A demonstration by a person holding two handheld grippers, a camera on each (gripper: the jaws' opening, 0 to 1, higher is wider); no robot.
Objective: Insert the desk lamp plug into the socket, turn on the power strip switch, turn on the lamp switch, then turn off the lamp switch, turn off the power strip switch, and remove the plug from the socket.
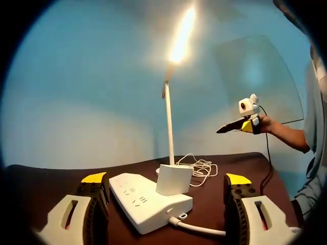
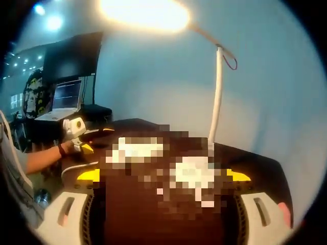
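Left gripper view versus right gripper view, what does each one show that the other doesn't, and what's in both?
Left gripper view alone: the white power strip with its cable, the lamp's white base block, a coiled cord, and the right gripper held up by a hand.

Right gripper view alone: a laptop, a dark monitor, and the left gripper.

Both: the lit desk lamp and the dark table.

The worktop (image 1: 46, 181) is dark brown. A white power strip (image 1: 148, 199) lies flat on it, and its white cord (image 1: 196, 228) runs off one end. The lamp's white square base (image 1: 174, 178) stands touching the strip. A loose bunch of white wire (image 1: 202, 167) lies just behind the base.
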